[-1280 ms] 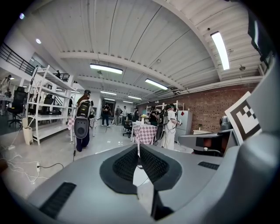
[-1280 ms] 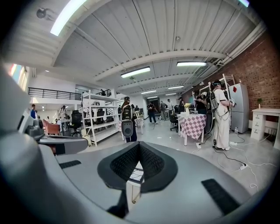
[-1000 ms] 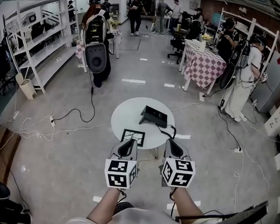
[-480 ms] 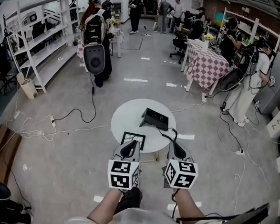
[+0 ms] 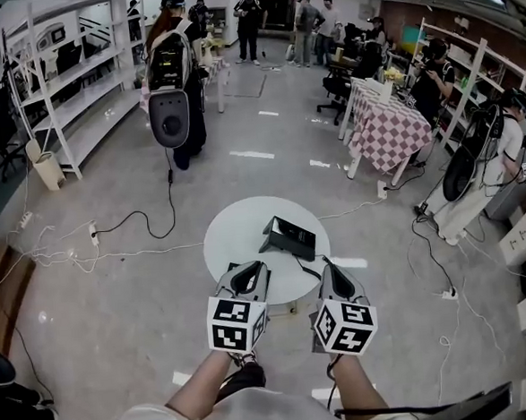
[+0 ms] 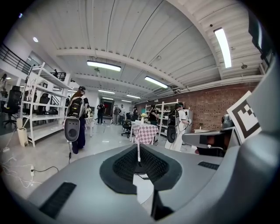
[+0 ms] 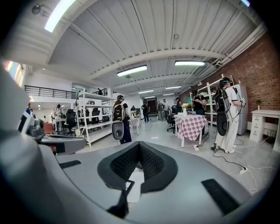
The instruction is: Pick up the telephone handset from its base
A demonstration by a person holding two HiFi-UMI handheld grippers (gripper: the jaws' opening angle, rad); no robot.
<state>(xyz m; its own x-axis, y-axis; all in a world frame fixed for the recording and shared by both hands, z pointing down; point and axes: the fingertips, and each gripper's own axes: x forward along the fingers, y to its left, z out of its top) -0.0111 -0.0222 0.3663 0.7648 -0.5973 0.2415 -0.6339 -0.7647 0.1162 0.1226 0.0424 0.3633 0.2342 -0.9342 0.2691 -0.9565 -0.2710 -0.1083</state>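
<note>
left hand-held gripper (image 5: 247, 270): jaws pressed together on nothing, held over the tabletop's near part, apparently poised ahead of any reach
tabletop (image 5: 233, 229): round, white and small, so whatever is on it sits within easy reach
telephone (image 5: 288, 238): black, right of the tabletop's centre, apart from both grippers, with nothing lifted off it as far as can be told
cord (image 5: 308, 259): trails off the telephone's near side and may tug during a lift
right hand-held gripper (image 5: 329, 266): jaws pressed together, empty, by the near right edge; probably the one to grasp, so it must spread first
count: two grippers, one telephone, one cord, one tabletop
</note>
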